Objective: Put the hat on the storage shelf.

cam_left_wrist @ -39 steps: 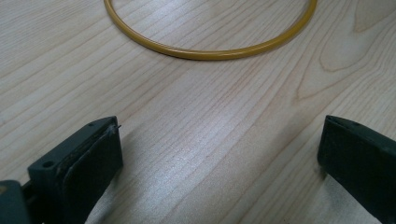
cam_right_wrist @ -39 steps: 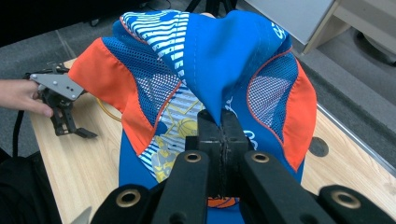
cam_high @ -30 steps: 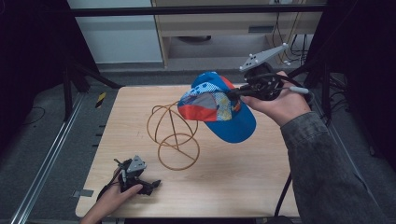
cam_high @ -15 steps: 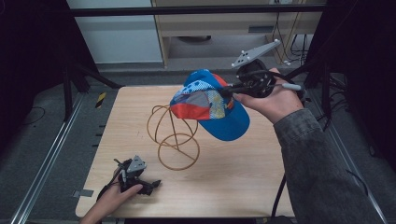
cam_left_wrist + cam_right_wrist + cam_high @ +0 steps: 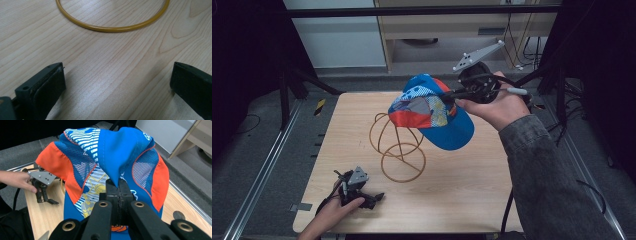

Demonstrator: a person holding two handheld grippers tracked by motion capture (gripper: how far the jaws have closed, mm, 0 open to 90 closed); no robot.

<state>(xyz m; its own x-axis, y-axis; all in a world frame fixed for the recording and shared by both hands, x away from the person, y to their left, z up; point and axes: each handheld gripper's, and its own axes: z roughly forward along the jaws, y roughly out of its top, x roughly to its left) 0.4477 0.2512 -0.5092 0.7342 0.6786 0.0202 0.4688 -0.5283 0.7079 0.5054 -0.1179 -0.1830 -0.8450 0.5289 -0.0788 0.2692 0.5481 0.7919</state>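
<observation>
One blue, orange and patterned fabric cap [image 5: 432,112] and one golden wire stand [image 5: 398,147] share the wooden table [image 5: 462,185]. The right gripper [image 5: 117,192] is clamped on a pinch of the cap, holding it aloft at the stand's 1 o'clock. The left gripper [image 5: 354,187], jaws spread wide and empty, rests at the stand's 7 o'clock.

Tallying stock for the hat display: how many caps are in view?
1. The blue and orange cap hangs in the air above the wire stand, pinched by the right gripper. No others visible.
</observation>
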